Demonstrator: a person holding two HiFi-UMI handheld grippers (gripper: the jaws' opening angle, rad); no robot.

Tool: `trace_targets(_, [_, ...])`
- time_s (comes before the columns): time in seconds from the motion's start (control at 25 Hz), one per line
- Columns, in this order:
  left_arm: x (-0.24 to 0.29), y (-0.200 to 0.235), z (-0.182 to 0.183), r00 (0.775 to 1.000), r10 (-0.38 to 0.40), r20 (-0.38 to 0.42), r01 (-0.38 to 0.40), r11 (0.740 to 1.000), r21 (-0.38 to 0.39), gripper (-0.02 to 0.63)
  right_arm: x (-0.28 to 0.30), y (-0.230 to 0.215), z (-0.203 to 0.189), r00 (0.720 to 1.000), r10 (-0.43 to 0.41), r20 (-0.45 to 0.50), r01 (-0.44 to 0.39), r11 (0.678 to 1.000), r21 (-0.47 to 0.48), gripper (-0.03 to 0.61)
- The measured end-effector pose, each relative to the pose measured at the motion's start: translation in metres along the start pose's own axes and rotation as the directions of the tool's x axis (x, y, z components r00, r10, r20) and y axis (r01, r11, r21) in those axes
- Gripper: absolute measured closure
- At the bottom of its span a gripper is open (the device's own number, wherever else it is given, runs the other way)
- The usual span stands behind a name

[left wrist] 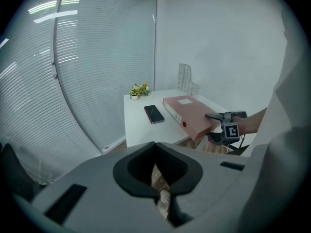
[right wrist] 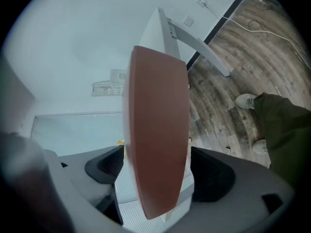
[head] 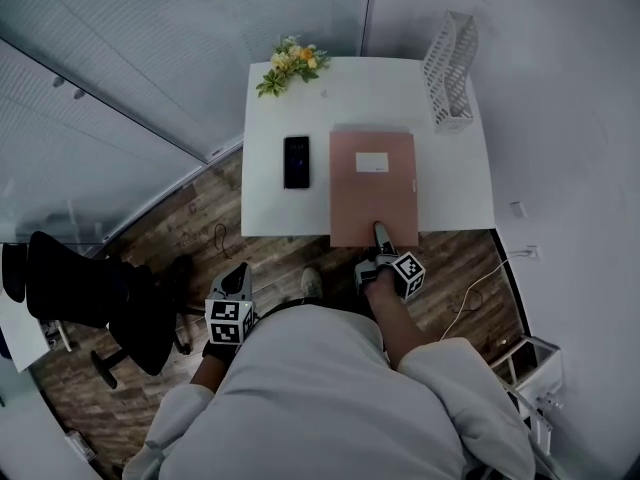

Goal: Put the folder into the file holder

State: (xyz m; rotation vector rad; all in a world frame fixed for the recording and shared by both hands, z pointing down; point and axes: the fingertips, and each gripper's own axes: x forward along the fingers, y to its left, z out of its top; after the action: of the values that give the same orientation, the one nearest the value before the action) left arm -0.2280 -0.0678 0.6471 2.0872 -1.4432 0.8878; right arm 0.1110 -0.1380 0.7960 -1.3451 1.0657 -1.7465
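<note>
I have the right gripper pinching the near edge of the folder, which lies flat on the desk with that edge overhanging the near side. The left gripper hangs below the desk's near edge, its fingers pressed together on nothing. I judge this to be the start of the pick-up: next I would lift the folder, stand it upright and carry it to the file holder at the far right corner, lined up with a slot.

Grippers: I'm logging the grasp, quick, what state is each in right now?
Left gripper: shut, nothing between its jaws.
Right gripper: shut on the folder, at its near edge.
</note>
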Motion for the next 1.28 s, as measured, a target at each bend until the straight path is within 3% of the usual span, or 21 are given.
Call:
trace_targets(0.28, [0.015,-0.001,0.011,0.999,-0.031,-0.031,0.032,0.999,0.033,0.606,0.01,-0.001,0.002,0.996,0.089,-0.019,-0.089,0.996,-0.004,0.158])
trace_targets(0.36, [0.018,-0.001,0.015,0.999,-0.041,-0.032,0.043,0.998,0.038,0.606,0.007,0.002,0.003,0.994,0.107,-0.024,-0.107,0.994,-0.008,0.199])
trace_targets(0.88, [0.035,-0.025,0.03,0.989,-0.149,0.023,0.146,0.984,0.102,0.606,-0.08,-0.01,0.034,0.994,0.091,0.053,-0.085,0.992,-0.097,0.247])
trace_targets(1.12, [0.041,-0.05,0.05,0.974,-0.218,0.067,0.209,0.97,0.124,0.606,-0.125,0.013,0.066,0.988,0.107,0.113,-0.078,0.969,-0.234,0.261])
trace_targets(1.28, [0.045,-0.063,0.059,0.964,-0.251,0.085,0.238,0.961,0.143,0.606,-0.154,0.048,0.098,0.978,0.134,0.159,-0.067,0.927,-0.37,0.264])
